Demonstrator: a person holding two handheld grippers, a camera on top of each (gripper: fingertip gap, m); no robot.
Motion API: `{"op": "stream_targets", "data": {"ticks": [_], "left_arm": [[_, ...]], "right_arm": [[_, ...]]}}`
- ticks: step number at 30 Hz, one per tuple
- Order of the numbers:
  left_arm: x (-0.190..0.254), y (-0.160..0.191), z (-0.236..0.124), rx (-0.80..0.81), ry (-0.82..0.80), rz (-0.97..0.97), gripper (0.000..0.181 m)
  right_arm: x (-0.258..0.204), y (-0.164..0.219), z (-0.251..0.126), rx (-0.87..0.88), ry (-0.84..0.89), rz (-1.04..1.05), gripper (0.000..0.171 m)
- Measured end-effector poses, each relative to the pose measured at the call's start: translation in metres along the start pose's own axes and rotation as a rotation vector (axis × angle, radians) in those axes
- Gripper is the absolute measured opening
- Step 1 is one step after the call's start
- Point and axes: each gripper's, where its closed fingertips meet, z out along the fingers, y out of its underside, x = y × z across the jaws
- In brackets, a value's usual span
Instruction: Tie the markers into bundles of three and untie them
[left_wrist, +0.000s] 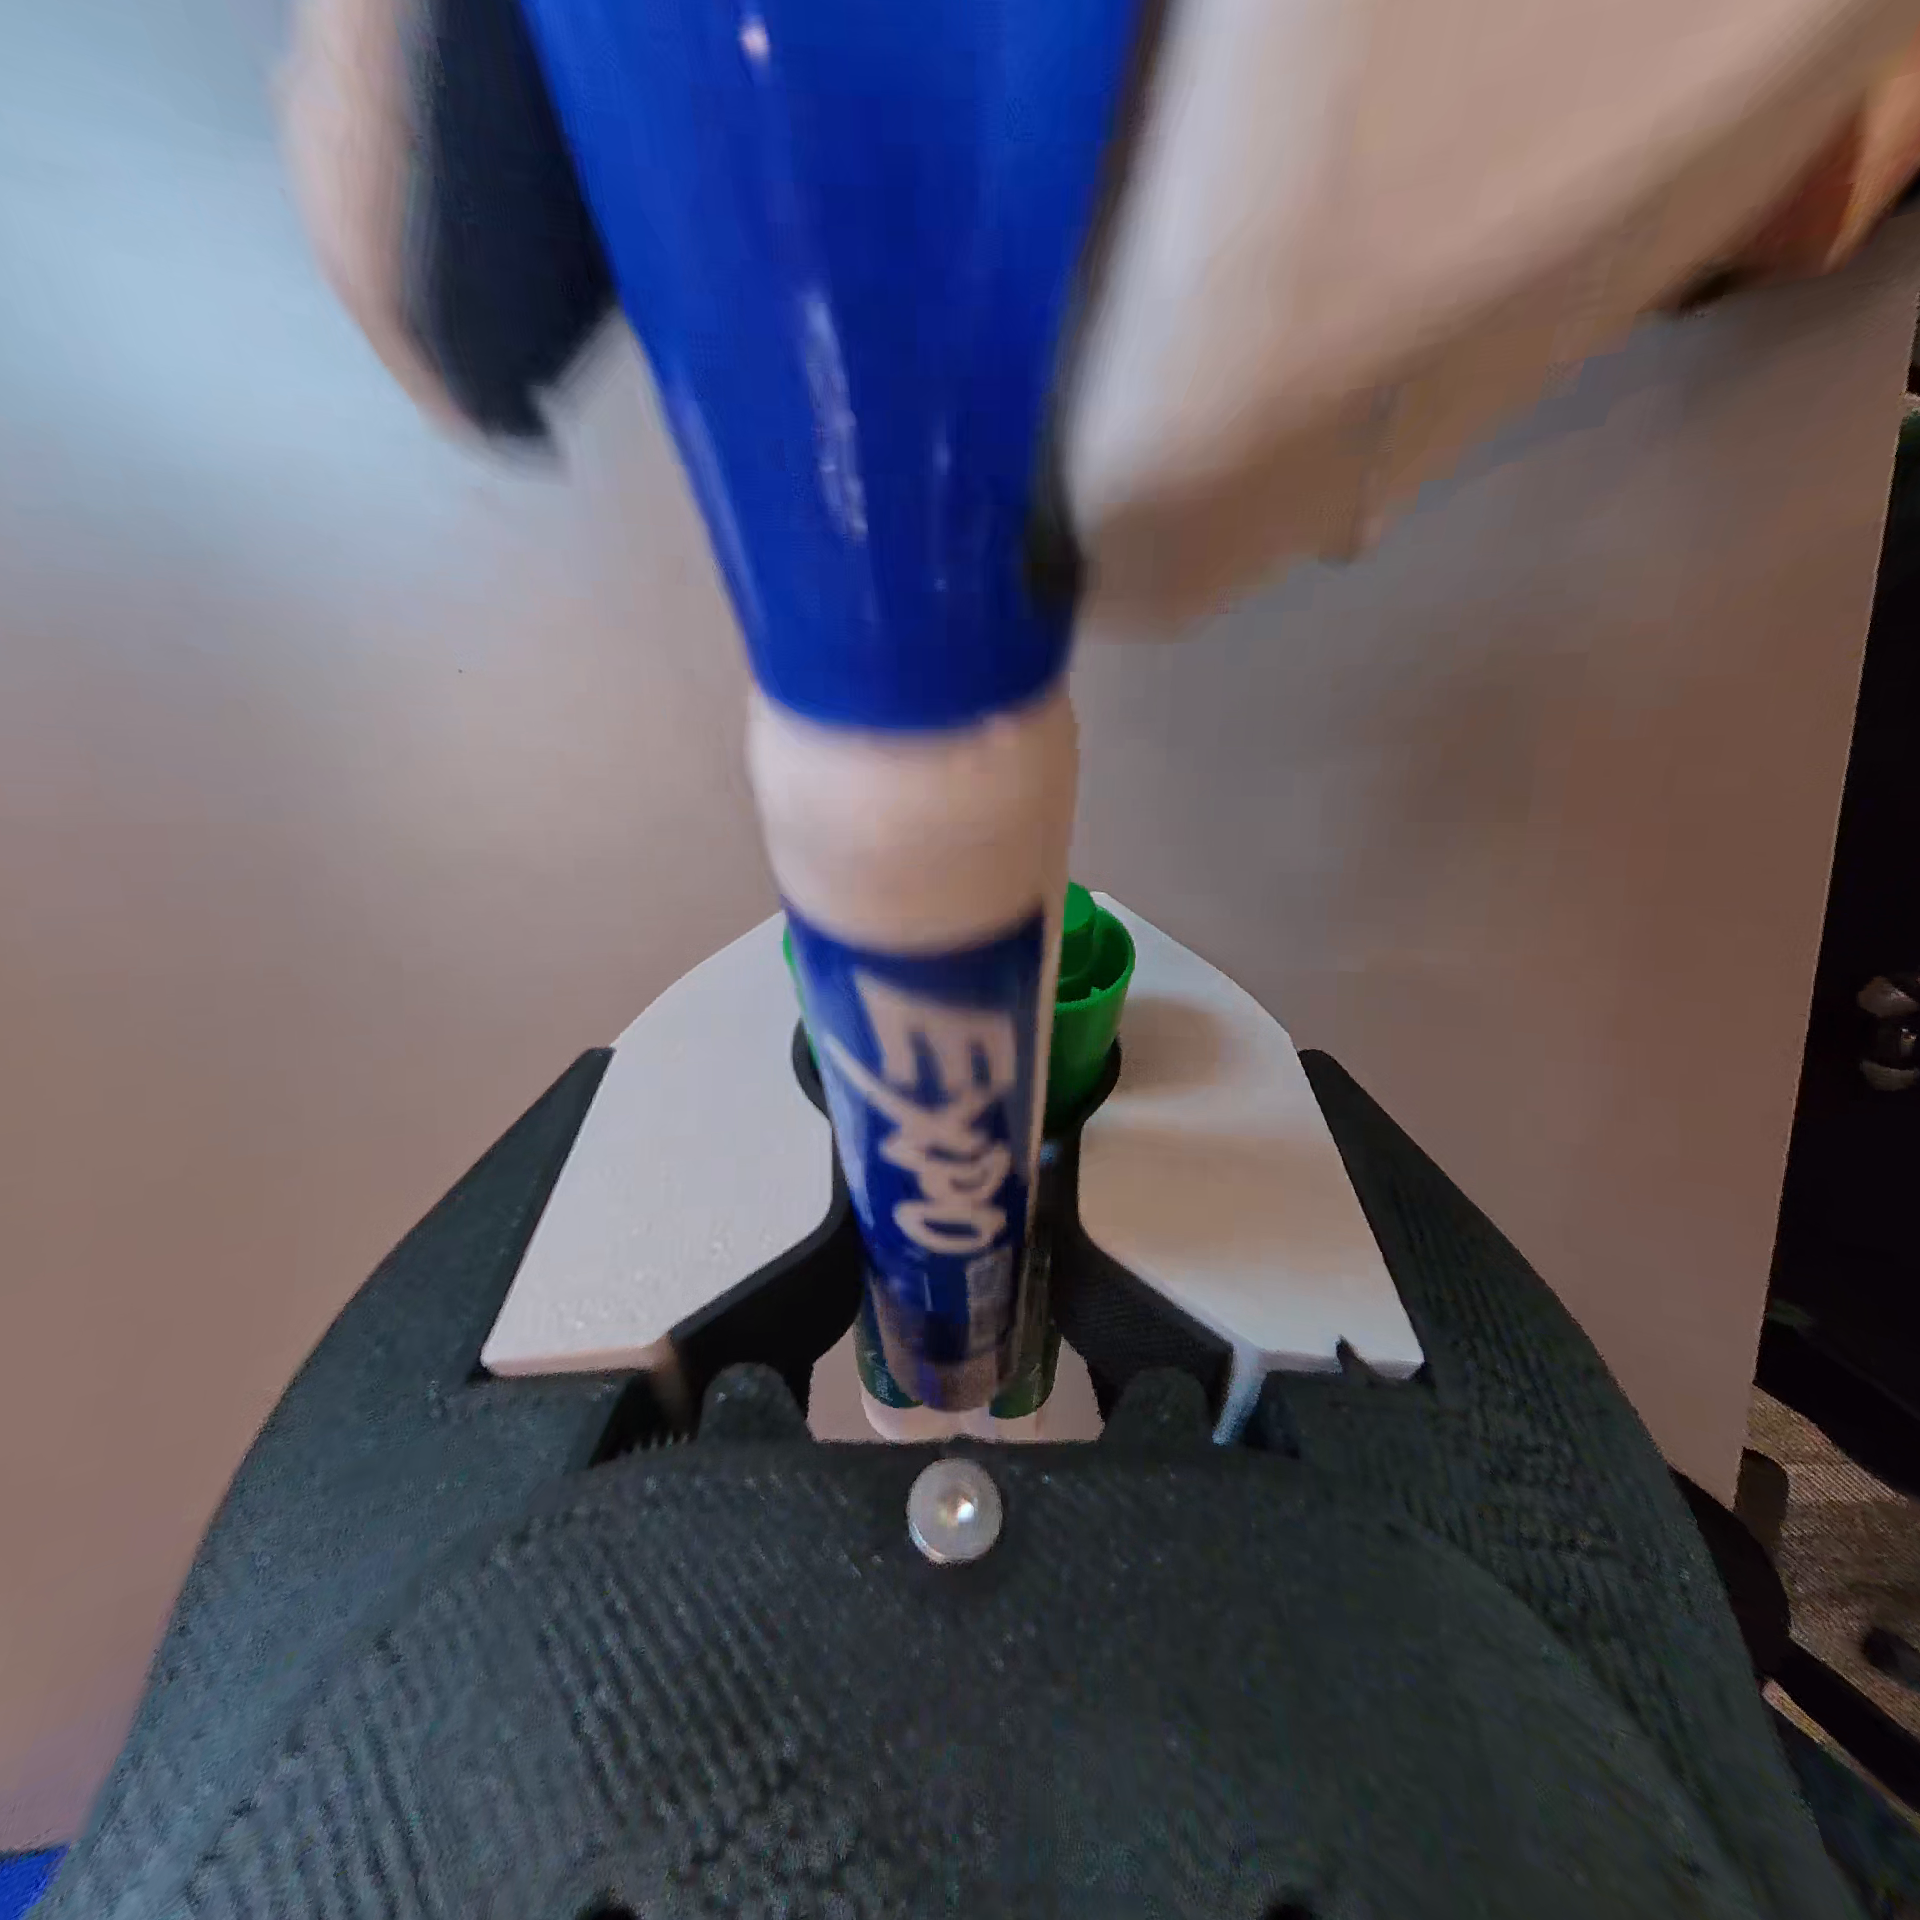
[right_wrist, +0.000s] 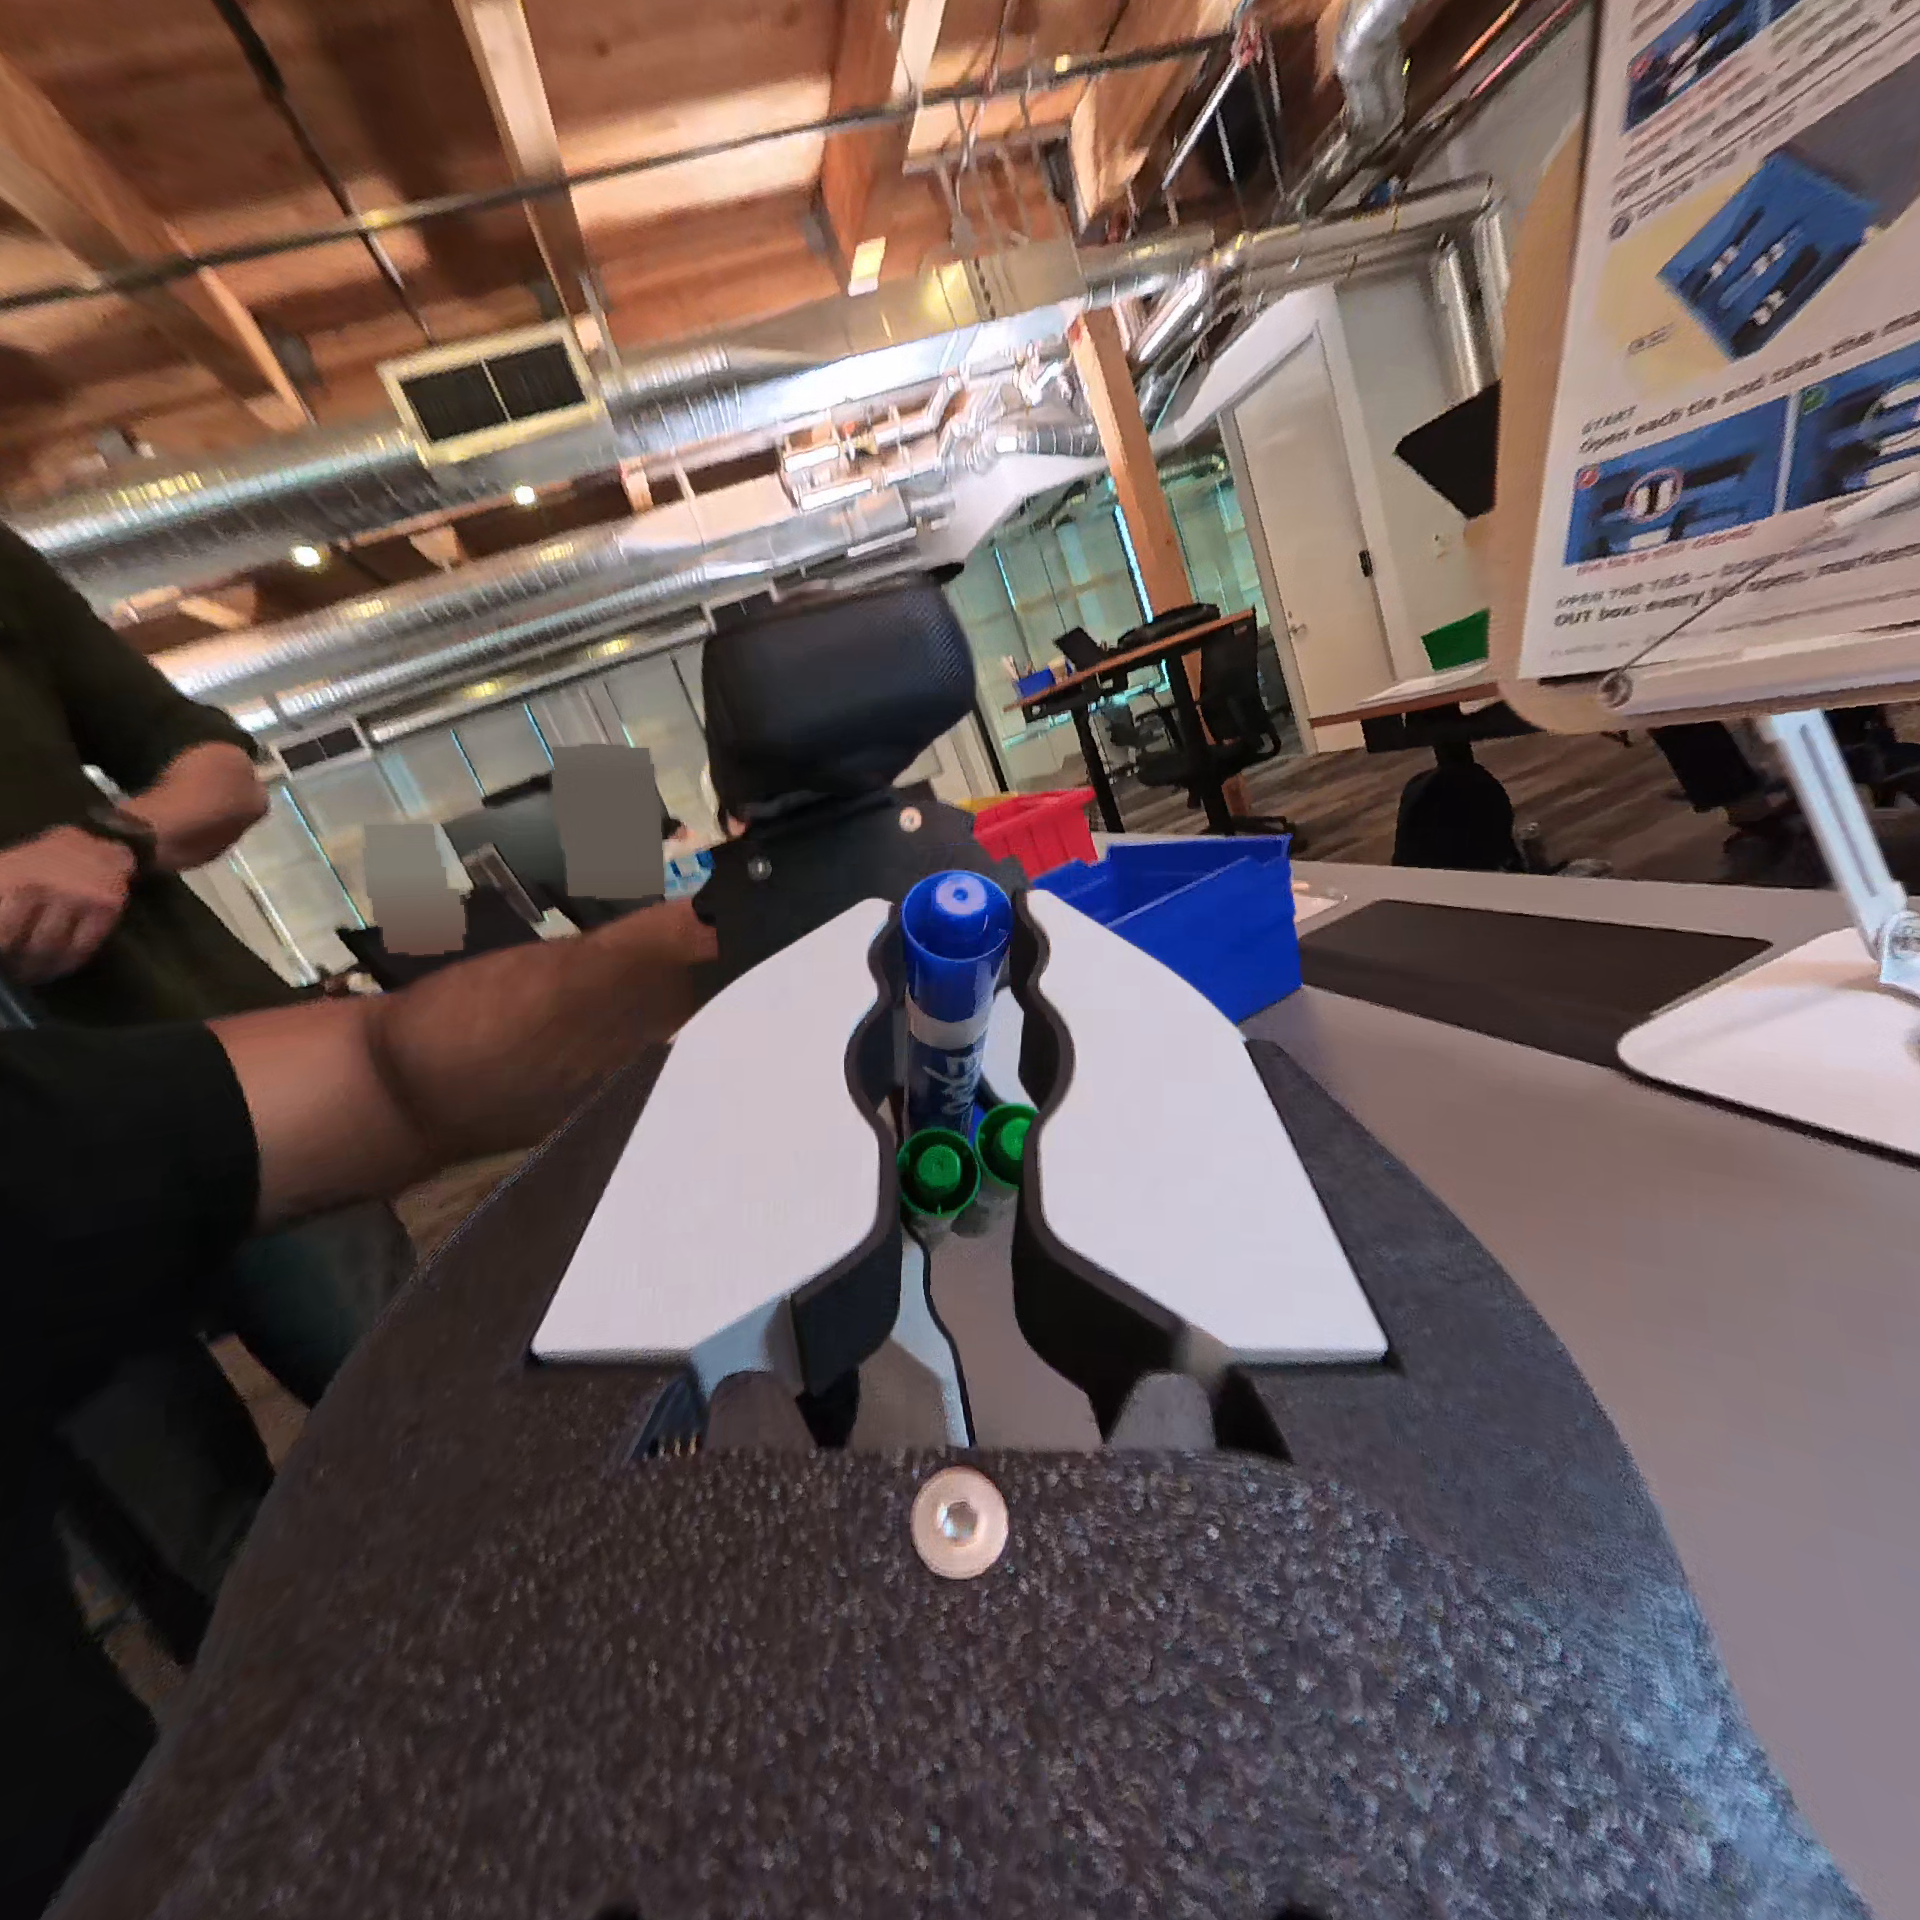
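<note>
Between the white fingers of the left gripper (left_wrist: 951, 1049) sits a bundle of markers — a blue marker (left_wrist: 914, 1132) on top, its cap end rising toward the camera, and a green marker (left_wrist: 1086, 997) pressed beside it. That gripper is clamped narrow on the bundle. Seen from the right wrist view, the right gripper (right_wrist: 956, 977) also closes around the bundle: the blue marker (right_wrist: 951, 997) stands up between the fingers, with two green caps (right_wrist: 940, 1169) just below it. Beyond them a blue bin (right_wrist: 1195, 925) rests on the grey counter (right_wrist: 1558, 1299) — a paper sheet (right_wrist: 1745, 343) stands at the right.
</note>
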Motion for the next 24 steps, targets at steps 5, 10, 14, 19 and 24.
{"op": "stream_targets", "data": {"ticks": [5, 10, 14, 19, 24], "left_arm": [[0.001, 0.006, -0.001, -0.092, 0.033, -0.021, 0.041], [0.002, 0.015, -0.005, -0.219, 0.039, -0.028, 0.041], [0.0, 0.022, -0.011, -0.326, 0.017, -0.002, 0.041], [-0.003, 0.021, -0.022, -0.441, -0.032, 0.055, 0.041], [-0.001, 0.016, -0.027, -0.502, -0.03, 0.057, 0.041]], "right_arm": [[-0.003, 0.038, 0.011, -0.174, -0.01, -0.09, 0.02], [-0.003, 0.05, 0.012, -0.232, -0.026, -0.123, 0.02], [-0.002, 0.048, 0.011, -0.236, -0.076, -0.054, 0.02], [-0.003, 0.04, 0.008, -0.219, -0.182, 0.116, 0.02], [-0.007, 0.036, 0.007, -0.222, -0.155, 0.013, 0.02]]}}
